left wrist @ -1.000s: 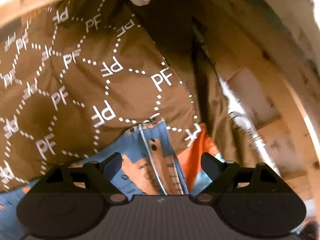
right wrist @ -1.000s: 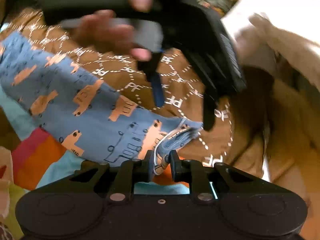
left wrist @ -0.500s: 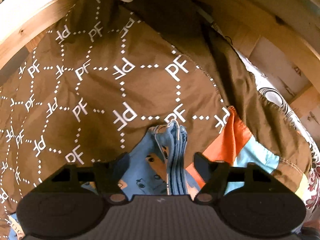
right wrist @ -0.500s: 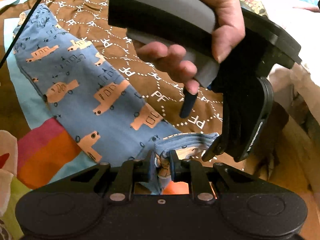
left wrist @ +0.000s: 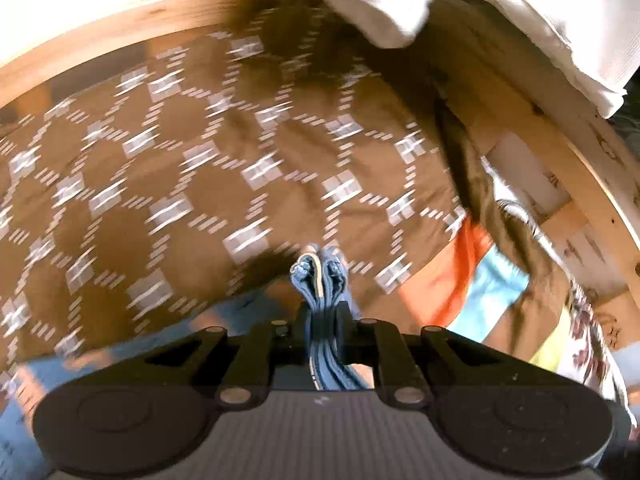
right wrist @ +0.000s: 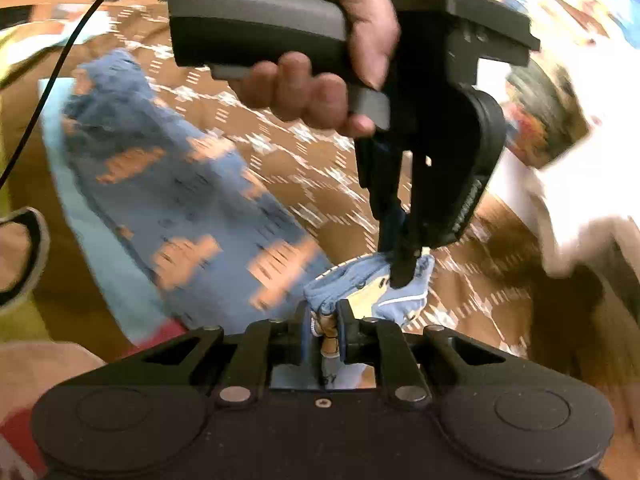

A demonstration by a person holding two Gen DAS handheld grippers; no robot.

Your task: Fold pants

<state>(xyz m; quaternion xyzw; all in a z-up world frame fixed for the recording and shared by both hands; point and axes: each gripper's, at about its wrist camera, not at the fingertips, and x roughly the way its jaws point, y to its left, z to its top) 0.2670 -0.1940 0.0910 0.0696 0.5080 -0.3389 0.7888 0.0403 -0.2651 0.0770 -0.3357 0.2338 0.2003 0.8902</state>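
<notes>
Both grippers are pinched tight on one end of the blue pants, the left gripper and right gripper side by side at lower centre; the legs trail to the upper left over the brown blanket. Keep the gathered layers even and carry them over together.

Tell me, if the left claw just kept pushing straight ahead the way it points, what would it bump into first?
Probably the brown patterned blanket right beyond the blue pants it is pinching. The left claw aims low across the bed, so the wooden frame would come later; depth is unclear.
</notes>
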